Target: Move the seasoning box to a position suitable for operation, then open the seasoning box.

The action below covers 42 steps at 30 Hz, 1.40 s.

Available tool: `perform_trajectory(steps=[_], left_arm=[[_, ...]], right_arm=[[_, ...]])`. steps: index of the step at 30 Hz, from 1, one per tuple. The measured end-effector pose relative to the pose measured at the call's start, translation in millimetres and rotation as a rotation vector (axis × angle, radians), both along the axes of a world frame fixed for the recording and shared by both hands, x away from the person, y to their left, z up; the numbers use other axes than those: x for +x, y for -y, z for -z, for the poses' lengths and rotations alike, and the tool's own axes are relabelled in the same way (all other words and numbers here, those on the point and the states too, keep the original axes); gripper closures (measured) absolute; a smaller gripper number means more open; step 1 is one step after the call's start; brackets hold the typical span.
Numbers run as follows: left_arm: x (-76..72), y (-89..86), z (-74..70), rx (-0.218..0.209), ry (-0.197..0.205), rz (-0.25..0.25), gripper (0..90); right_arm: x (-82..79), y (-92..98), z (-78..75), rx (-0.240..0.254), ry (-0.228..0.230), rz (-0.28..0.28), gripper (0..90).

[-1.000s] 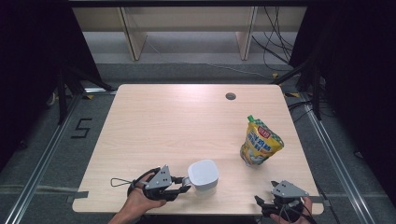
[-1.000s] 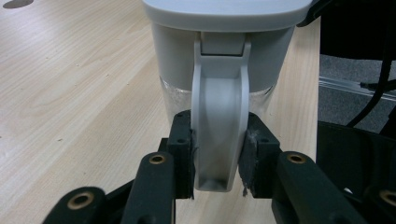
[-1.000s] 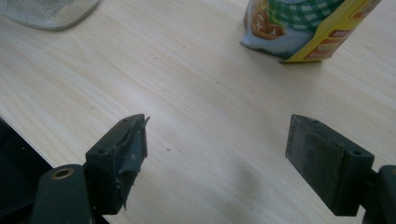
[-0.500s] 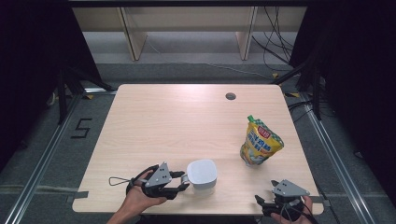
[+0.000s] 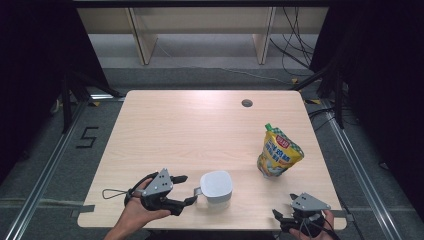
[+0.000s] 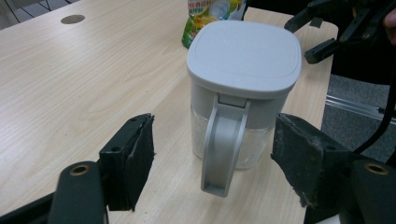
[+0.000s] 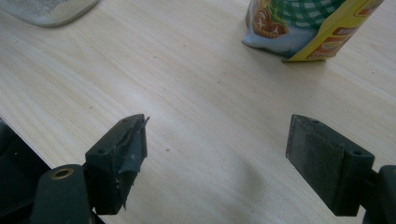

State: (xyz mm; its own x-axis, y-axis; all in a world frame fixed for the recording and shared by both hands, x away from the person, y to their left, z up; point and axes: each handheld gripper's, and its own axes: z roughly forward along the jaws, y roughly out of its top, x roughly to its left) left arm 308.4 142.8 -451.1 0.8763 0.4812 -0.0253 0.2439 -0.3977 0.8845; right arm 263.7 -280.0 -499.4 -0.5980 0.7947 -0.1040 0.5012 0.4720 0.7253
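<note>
At the worktop's (image 5: 200, 125) near edge, a lidded jug (image 5: 216, 187) is being faced by the left claw (image 5: 186, 191).
Both claws are being held spread; the right claw (image 5: 281, 220) is being kept well apart from the pouch (image 5: 278, 152).

Counter (image 5: 190, 130): far half and left side bare, open to passage. Obstacles: lidded jug (image 5: 216, 188) near the front edge, just ahead of the wide-spread left tongs (image 5: 186, 189); upright pouch (image 5: 278, 153) toward the right edge.
</note>
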Motion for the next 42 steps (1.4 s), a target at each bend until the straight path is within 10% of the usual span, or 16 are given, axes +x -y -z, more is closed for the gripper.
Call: perform_trajectory(steps=[17, 28, 42], left_arm=[[-4.9, 8.7, -25.3, -0.064, -0.005, -0.065, 31.1], [-0.7, 25.4, -34.7, -0.065, 0.098, -0.033, 79.4], [-1.2, 33.2, -19.9, -0.017, 0.078, 0.0, 89.2]], right_arm=[[0.1, -1.1, -1.0, 0.008, -0.003, 0.007, 21.5], [-0.1, -4.0, -1.5, -0.009, 0.026, -0.023, 21.7], [-1.4, -6.5, -3.0, -0.003, 0.016, -0.018, 21.7]])
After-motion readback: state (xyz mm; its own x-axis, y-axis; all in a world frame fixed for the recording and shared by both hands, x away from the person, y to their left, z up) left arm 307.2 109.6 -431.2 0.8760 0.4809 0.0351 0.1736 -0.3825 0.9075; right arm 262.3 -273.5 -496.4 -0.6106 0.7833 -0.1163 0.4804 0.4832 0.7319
